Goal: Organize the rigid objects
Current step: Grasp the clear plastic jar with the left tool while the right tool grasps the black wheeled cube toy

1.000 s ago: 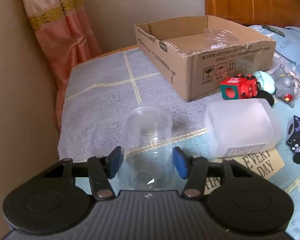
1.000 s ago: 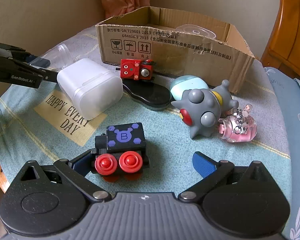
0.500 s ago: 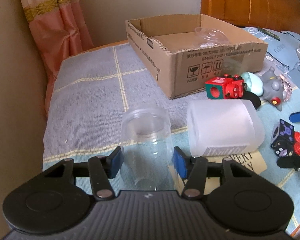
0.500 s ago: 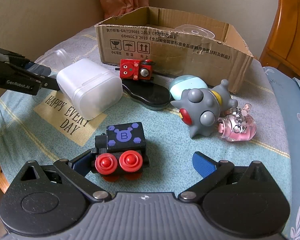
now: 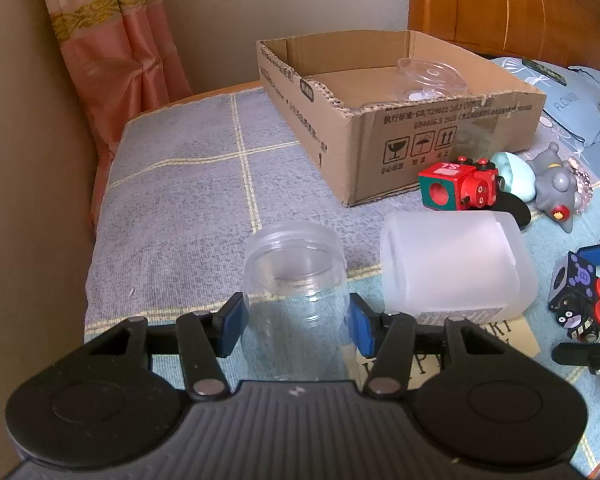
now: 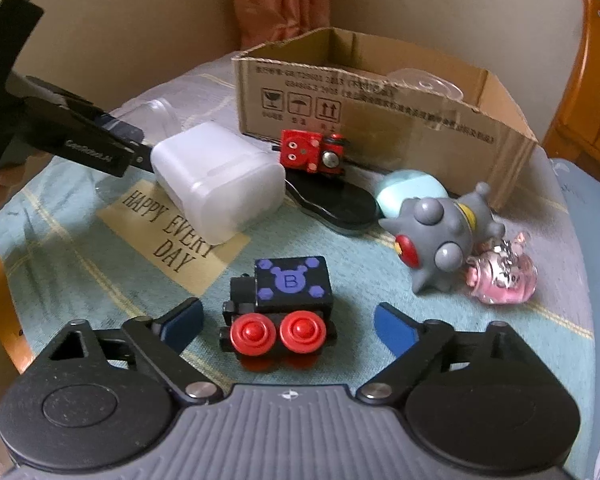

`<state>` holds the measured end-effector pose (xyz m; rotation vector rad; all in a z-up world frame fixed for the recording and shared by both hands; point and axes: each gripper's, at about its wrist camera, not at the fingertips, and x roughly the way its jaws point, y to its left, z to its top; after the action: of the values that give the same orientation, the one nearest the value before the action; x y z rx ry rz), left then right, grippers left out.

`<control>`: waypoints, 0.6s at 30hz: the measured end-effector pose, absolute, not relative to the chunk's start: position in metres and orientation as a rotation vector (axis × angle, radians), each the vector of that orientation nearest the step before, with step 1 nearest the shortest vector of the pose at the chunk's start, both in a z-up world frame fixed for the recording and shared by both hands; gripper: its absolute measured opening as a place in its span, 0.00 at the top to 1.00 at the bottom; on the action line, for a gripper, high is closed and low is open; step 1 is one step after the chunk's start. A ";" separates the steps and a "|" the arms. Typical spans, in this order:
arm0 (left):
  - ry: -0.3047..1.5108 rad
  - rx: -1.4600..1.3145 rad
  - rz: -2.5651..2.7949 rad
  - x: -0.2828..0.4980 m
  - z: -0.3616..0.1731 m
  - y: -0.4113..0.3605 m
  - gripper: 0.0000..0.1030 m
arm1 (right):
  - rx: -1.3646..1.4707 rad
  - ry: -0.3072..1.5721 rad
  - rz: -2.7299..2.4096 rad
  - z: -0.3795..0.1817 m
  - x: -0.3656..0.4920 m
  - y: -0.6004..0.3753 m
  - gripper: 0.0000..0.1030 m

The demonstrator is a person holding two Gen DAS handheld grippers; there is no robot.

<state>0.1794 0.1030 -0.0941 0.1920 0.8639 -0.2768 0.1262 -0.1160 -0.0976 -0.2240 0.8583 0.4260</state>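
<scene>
My left gripper (image 5: 296, 324) is shut on a clear plastic jar (image 5: 296, 280), held off the cloth with its mouth facing away. My right gripper (image 6: 288, 324) is open around a black toy train (image 6: 284, 300) with red wheels, its fingers apart from the toy on both sides. The cardboard box (image 5: 400, 120) stands at the back with a clear lid (image 5: 432, 76) inside. The train also shows in the left wrist view (image 5: 580, 296).
A frosted white container (image 6: 220, 184) lies on its side by a "HAPPY EVERY DAY" label. A red toy train (image 6: 312, 152), a black flat object (image 6: 340, 204), a mint shell (image 6: 408, 192), a grey spiky figure (image 6: 440, 240) and a pink keychain (image 6: 504, 280) lie before the box.
The left gripper has lifted the jar and carried it toward the box. The right gripper has shifted so the train sits centred between its fingers.
</scene>
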 end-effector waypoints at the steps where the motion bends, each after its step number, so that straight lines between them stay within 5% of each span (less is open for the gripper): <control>1: 0.863 0.191 -0.277 0.179 -0.094 0.103 0.48 | -0.224 0.863 0.432 -0.097 0.127 -0.116 0.09; 3: 0.862 0.186 -0.277 0.180 -0.094 0.103 0.48 | -0.221 0.896 0.462 -0.098 0.130 -0.115 0.00; 18: 0.867 0.154 -0.281 0.181 -0.095 0.108 0.47 | -0.254 0.858 0.505 -0.096 0.127 -0.114 0.00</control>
<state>0.1813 0.1077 -0.0949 0.1539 0.8668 -0.2814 0.1268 -0.1143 -0.0960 -0.2537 0.8575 0.5052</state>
